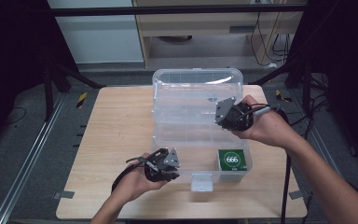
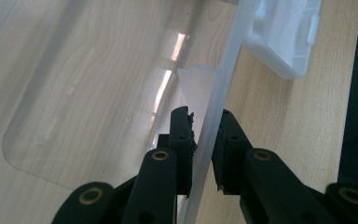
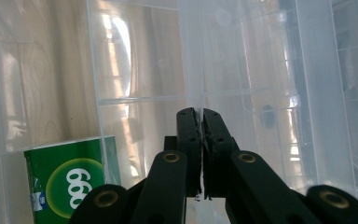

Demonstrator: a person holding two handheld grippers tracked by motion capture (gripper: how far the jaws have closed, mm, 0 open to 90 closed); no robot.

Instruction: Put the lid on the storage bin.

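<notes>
Now the clear box (image 1: 186,100) sits mid-table: left gripper (image 2: 204,135) pinches its front wall (image 2: 214,112), right gripper (image 3: 199,122) clamps an inner divider (image 3: 193,70) beside green pack (image 3: 67,179).

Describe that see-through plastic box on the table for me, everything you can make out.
The clear plastic storage box sits in the middle of the light wooden table, its lid standing open at the far side. Thin clear walls divide it, and a white latch hangs at its near edge. A green packet printed 666 lies in its near right corner. The left hand-held gripper straddles its near wall; the right hand-held gripper pinches an inner wall.
</notes>
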